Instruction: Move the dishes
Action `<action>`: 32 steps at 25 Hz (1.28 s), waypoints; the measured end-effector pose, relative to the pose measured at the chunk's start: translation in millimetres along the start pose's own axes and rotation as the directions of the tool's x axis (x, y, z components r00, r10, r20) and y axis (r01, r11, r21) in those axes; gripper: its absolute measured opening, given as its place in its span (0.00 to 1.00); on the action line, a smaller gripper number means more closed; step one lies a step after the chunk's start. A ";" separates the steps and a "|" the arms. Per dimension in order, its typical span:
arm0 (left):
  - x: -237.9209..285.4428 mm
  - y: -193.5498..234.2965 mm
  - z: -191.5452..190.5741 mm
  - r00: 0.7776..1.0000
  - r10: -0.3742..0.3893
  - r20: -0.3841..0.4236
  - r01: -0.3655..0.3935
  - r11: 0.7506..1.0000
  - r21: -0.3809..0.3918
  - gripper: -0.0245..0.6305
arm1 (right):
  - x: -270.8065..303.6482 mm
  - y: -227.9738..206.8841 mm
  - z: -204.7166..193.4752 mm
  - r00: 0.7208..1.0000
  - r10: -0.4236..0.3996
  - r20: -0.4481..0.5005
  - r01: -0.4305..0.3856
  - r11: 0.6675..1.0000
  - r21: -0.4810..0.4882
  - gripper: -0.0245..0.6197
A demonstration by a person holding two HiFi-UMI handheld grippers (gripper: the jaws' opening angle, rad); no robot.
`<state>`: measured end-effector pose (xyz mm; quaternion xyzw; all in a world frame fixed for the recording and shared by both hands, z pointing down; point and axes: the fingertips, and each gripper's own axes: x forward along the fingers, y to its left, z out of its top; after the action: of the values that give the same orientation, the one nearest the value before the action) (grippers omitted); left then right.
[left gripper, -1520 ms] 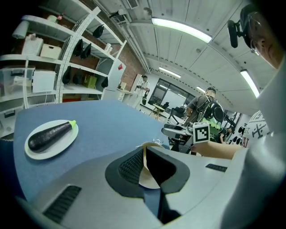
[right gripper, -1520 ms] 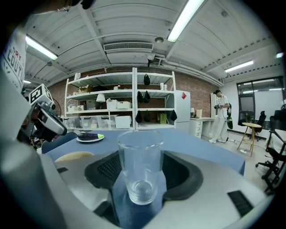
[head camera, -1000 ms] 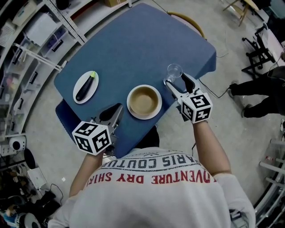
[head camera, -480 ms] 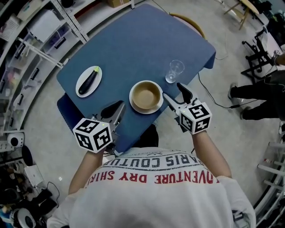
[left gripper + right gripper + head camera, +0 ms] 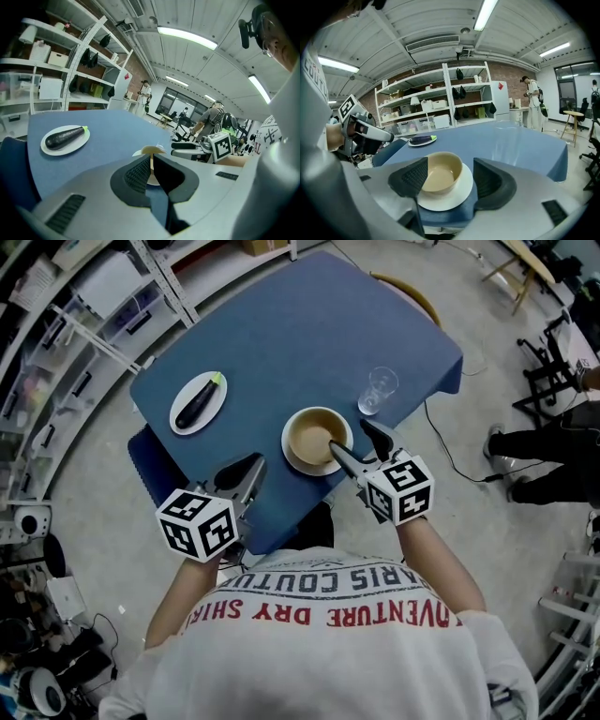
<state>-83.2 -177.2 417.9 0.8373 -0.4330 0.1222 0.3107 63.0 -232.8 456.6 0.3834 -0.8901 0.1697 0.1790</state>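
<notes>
- Room lies mostly on the far half of the blue table (image 5: 309,324), which is bare cloth. The bowl (image 5: 312,437) stands on its white plate (image 5: 295,463) close to the edge nearest us.
- The glass (image 5: 377,390) stands near the table's right corner, apart from the bowl. The small plate (image 5: 208,407) carrying the eggplant (image 5: 196,401) sits near the left edge, with shelves (image 5: 94,324) just beyond.
- We hold the right gripper (image 5: 349,434) spread wide. One jaw reaches over the bowl's rim and the other is outside the white plate; neither pad presses on anything.
- We hold the left gripper (image 5: 251,465) over the near edge, left of the bowl. Its jaws are drawn to a thin slit with nothing between them.
- That slit shows only a sliver of the bowl. In the head view the right gripper's jaw covers part of the rim, and our shirt (image 5: 319,643) cuts off the table's near corner.
- The bowl sits upright, mouth up. The eggplant's length runs diagonally, with its green stem toward the table's far side.
</notes>
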 end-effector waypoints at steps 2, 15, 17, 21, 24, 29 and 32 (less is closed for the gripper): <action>-1.2 -0.2 1.1 1.000 0.005 0.004 -0.005 1.000 -0.001 0.10 | 5.6 1.0 -1.0 1.000 0.009 -0.011 -0.009 1.000 0.011 0.49; -8.2 7.2 -3.7 0.999 0.033 0.002 -0.033 0.999 0.010 0.10 | 34.2 1.9 -38.7 0.991 0.052 -0.124 -0.025 0.977 0.213 0.44; -8.6 8.1 -4.5 0.999 0.041 -0.002 -0.041 0.999 0.018 0.10 | 35.2 2.2 -39.1 0.991 0.055 -0.125 -0.023 0.969 0.247 0.40; -11.7 7.1 -4.4 0.999 0.052 -0.003 -0.051 0.998 0.026 0.10 | 35.3 0.1 -38.5 0.992 0.040 -0.123 -0.002 0.956 0.295 0.28; -14.8 3.4 -1.7 0.999 0.044 0.005 -0.044 0.999 0.024 0.10 | 35.5 -4.4 -36.4 0.993 0.013 -0.114 0.023 0.951 0.309 0.19; -20.2 2.9 -3.9 0.999 0.046 0.006 -0.046 0.999 0.026 0.10 | 35.8 -8.7 -38.8 0.993 -0.017 -0.116 0.055 0.941 0.335 0.11; -22.5 5.0 -4.6 0.999 0.050 0.013 -0.050 0.998 0.025 0.10 | 35.5 -9.9 -36.2 0.994 -0.021 -0.110 0.058 0.937 0.343 0.10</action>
<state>-100.3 -161.9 412.9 0.8307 -0.4541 0.1303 0.2944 54.5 -245.4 506.0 0.4171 -0.8280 0.3396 0.1584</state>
